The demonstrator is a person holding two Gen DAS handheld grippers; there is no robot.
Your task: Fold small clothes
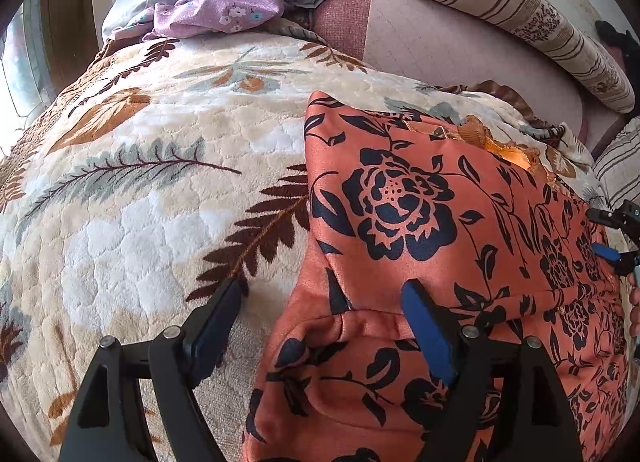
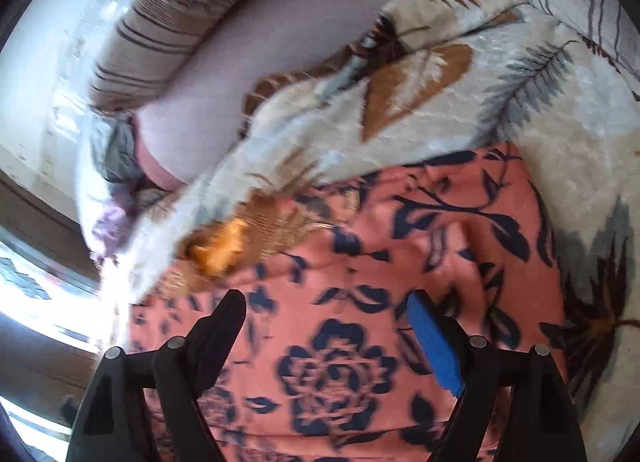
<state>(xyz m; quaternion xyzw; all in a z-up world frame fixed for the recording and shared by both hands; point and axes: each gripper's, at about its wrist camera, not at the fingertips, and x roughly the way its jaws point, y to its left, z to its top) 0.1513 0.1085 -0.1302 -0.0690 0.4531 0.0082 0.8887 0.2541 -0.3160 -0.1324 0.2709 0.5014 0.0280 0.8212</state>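
Orange cloth (image 1: 432, 246) with dark navy roses lies spread and rumpled on the blanket (image 1: 152, 190). Left tongs (image 1: 324, 294) gape wide over its near edge; right tongs (image 2: 328, 306) gape wide above its middle.

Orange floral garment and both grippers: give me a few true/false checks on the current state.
1. The orange floral garment lies on a leaf-print blanket. True.
2. The left gripper is shut on the garment. False: its jaws stand open over the garment's edge.
3. The right gripper has its jaws open above the garment. True.
4. The purple flowered cloth lies on top of the orange garment. False: it sits apart, at the blanket's far end.
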